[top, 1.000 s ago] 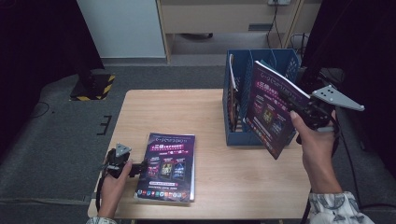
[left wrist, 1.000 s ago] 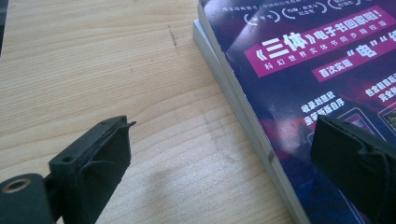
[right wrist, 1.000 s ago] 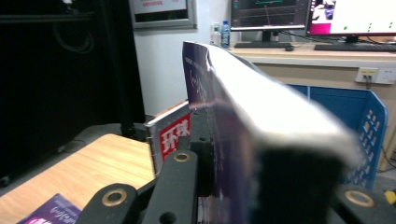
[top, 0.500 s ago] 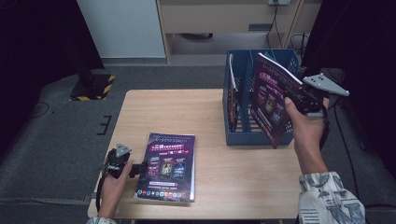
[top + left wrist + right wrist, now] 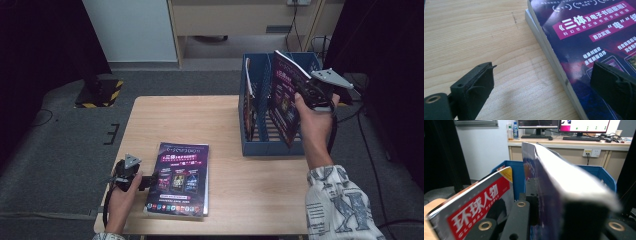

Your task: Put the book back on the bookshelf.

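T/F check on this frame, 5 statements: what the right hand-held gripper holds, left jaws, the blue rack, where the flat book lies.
1. The right hand-held gripper is shut on a purple-covered book. True.
2. That book lies flat on the table. False: it is held tilted, over the blue file rack.
3. The left hand-held gripper has its jaws open, one over the bare wooden table, one over the cover of the flat book. True.
4. The blue file rack is empty. False: a red-titled magazine already stands in it.
5. The flat book lies at the table's far edge. False: it lies near the person's edge, beside the left hand.
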Motion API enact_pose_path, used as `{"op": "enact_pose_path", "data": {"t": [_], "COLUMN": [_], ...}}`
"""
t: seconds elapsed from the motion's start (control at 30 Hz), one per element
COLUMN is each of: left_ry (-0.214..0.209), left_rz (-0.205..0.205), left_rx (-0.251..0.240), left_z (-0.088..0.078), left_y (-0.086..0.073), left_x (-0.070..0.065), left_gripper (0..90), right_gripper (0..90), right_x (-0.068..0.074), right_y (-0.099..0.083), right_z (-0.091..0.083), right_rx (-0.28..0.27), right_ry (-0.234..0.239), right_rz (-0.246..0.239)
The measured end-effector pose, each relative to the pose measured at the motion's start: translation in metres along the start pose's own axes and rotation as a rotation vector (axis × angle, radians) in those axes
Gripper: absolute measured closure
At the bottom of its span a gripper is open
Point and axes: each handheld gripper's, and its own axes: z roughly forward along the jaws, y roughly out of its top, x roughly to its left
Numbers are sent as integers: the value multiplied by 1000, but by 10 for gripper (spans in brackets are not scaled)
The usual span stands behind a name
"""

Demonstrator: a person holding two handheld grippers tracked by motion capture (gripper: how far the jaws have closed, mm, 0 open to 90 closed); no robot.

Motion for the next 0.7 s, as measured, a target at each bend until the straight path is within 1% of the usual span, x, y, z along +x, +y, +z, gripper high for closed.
{"op": "enact_pose_path", "data": {"t": [0.2, 0.37, 0.47, 0.6, 0.7], "left_ry": [-2, -4, -5, -4, -2], "left_rz": [-2, -3, -2, -5, -5], "left_rx": [-3, -4, -3, -7, -7], "left_z": [0, 0, 0, 0, -1], "left_y": [0, 0, 0, 0, 0], "left_x": [0, 0, 0, 0, 1], "left_gripper": [46, 46, 46, 46, 47], "right_gripper": [840, 840, 840, 840, 840], "right_x": [-1, -5, -6, -3, -2], "right_y": [1, -2, -5, -8, -9], "right_z": [18, 26, 32, 38, 42], "right_rx": [-3, -13, -16, -20, -20], "right_ry": [-27, -52, -56, -57, -67], "right_rz": [13, 38, 49, 48, 48]}}
